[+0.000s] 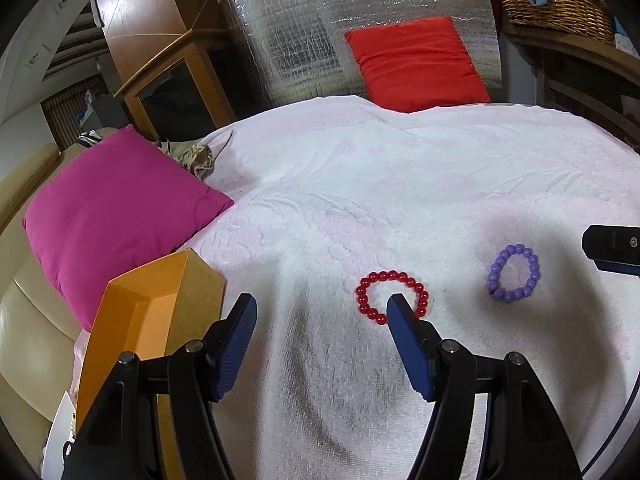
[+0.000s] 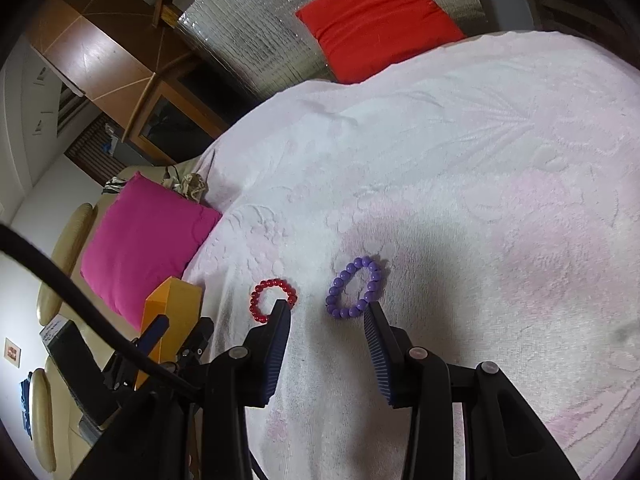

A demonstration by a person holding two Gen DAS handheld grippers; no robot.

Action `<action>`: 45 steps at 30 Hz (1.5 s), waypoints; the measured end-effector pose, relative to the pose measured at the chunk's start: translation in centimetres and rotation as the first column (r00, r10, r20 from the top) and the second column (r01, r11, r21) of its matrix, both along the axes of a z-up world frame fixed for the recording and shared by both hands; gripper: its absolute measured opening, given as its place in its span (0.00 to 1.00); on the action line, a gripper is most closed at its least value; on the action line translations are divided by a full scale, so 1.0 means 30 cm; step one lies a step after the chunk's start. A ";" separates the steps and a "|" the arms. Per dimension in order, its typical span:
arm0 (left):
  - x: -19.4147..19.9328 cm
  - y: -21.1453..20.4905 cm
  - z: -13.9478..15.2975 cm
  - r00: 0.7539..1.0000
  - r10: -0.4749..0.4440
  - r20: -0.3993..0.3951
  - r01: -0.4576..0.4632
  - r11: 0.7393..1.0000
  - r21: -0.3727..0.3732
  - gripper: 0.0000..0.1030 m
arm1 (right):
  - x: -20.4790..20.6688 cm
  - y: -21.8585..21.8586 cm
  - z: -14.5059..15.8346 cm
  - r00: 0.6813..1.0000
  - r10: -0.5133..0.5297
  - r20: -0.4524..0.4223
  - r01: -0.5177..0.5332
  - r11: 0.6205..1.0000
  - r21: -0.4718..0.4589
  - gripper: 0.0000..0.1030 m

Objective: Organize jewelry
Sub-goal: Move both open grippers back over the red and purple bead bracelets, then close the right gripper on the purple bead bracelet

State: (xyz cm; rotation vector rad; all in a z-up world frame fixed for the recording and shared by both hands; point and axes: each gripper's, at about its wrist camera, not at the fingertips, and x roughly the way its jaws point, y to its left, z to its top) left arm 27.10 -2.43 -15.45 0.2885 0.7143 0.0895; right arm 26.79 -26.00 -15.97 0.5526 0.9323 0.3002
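Left wrist view: left gripper [image 1: 322,306] jaws apart, empty; red bracelet [image 1: 392,298] on white bedspread [image 1: 360,184], ahead, right of centre, right fingertip overlapping ring.

Right wrist view: right gripper [image 2: 328,314] jaws apart, empty; purple bracelet [image 2: 354,288] just ahead between fingertips, long axis tilted up-right. Orange box [image 2: 172,312] left.

The supporting surface was a bed covered with a white textured blanket [image 1: 360,184] bearing faint pink patches. A red bead bracelet [image 1: 392,297] and a purple bead bracelet [image 1: 515,273] lay flat on it, near each other but apart. An open orange box [image 1: 136,320] sat at the left edge, beside a magenta cushion [image 1: 116,212]. A red cushion [image 1: 416,62] rested at the far edge.
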 end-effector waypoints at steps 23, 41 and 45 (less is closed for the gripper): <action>0.051 0.087 -0.091 0.990 0.035 -0.133 -0.036 0.999 -0.010 0.66 | 0.139 0.051 -0.125 0.995 -0.022 -0.093 0.011 0.993 -0.120 0.29; 0.033 0.153 -0.050 0.996 0.047 -0.081 -0.047 0.999 -0.006 0.66 | 0.186 0.150 -0.157 0.994 -0.033 -0.101 0.011 0.979 -0.205 0.29; 0.031 0.164 -0.047 0.996 0.049 -0.075 -0.049 0.999 -0.003 0.66 | 0.193 0.159 -0.166 0.994 -0.036 -0.105 0.013 0.977 -0.213 0.28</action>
